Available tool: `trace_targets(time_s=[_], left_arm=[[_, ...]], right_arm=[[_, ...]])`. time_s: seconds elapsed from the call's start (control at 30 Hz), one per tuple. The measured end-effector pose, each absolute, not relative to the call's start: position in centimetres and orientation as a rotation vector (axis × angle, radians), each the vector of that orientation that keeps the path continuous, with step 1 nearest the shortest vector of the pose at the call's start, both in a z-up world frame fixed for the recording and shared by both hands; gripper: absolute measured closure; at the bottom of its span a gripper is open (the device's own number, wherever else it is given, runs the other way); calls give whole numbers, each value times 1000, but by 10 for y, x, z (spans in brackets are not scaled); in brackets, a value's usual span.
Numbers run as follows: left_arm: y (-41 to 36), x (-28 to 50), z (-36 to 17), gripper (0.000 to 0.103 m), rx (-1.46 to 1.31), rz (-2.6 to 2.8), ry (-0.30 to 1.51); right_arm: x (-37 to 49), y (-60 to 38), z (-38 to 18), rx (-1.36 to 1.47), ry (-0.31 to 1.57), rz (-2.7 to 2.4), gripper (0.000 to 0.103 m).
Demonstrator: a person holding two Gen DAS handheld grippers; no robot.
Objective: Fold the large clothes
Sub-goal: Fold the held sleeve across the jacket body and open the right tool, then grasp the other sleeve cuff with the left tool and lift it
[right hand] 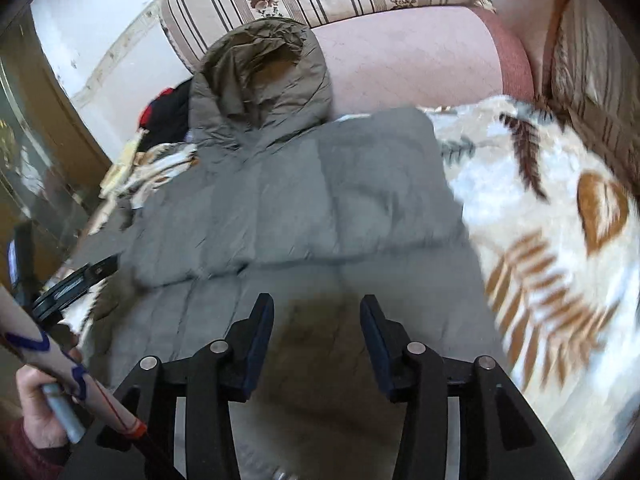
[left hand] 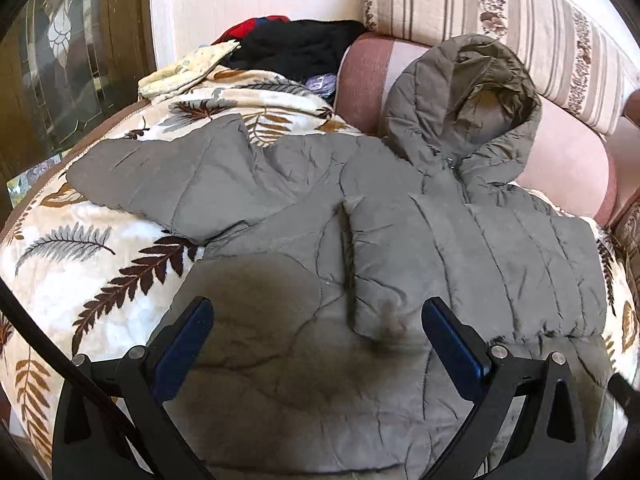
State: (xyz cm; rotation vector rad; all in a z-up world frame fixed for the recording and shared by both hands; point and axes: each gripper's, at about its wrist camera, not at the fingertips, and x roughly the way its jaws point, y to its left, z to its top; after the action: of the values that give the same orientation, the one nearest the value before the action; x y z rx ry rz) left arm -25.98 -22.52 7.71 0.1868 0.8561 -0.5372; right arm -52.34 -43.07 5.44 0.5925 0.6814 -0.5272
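Jacket [left hand: 400, 248]: grey, hooded, lying flat on the blanket [left hand: 80, 272], hood [left hand: 464, 108] pointing away toward the sofa back. Left gripper [left hand: 318, 312] and right gripper [right hand: 317, 312]: both hovering over its near hem, jaws spread, pinching nothing.

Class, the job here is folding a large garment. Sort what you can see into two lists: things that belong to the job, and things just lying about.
Belongs to the job:
- grey hooded puffer jacket, spread on the leaf-print blanket
- left hand-held gripper, open
- right hand-held gripper, open

Just lying about:
- black garment
- red garment
- pale yellow cloth
- striped sofa cushion
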Motion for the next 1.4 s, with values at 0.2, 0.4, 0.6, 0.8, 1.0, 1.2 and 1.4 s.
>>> trace_targets(time_s=[0.2, 0.4, 0.6, 0.8, 1.0, 1.2, 1.4], left_arm=[[-217, -289, 90, 0, 157, -569, 799], [-196, -327, 98, 0, 191, -561, 790], [-163, -359, 122, 0, 197, -564, 773], [-161, -372, 144, 0, 225, -547, 774], [-166, -370, 156, 0, 237, -559, 782], [-139, -325, 192, 0, 151, -534, 788], [-103, -249, 218, 0, 77, -451, 826]], right_arm=[[-502, -401, 63, 568, 672, -445, 54], [-498, -369, 67, 539, 651, -366, 54], [-512, -338, 41, 457, 700, -357, 54], [-491, -318, 20, 353, 814, -296, 54], [-507, -332, 34, 446, 726, -277, 54], [-508, -360, 45, 484, 660, -347, 53], [-509, -380, 34, 583, 678, -339, 53]])
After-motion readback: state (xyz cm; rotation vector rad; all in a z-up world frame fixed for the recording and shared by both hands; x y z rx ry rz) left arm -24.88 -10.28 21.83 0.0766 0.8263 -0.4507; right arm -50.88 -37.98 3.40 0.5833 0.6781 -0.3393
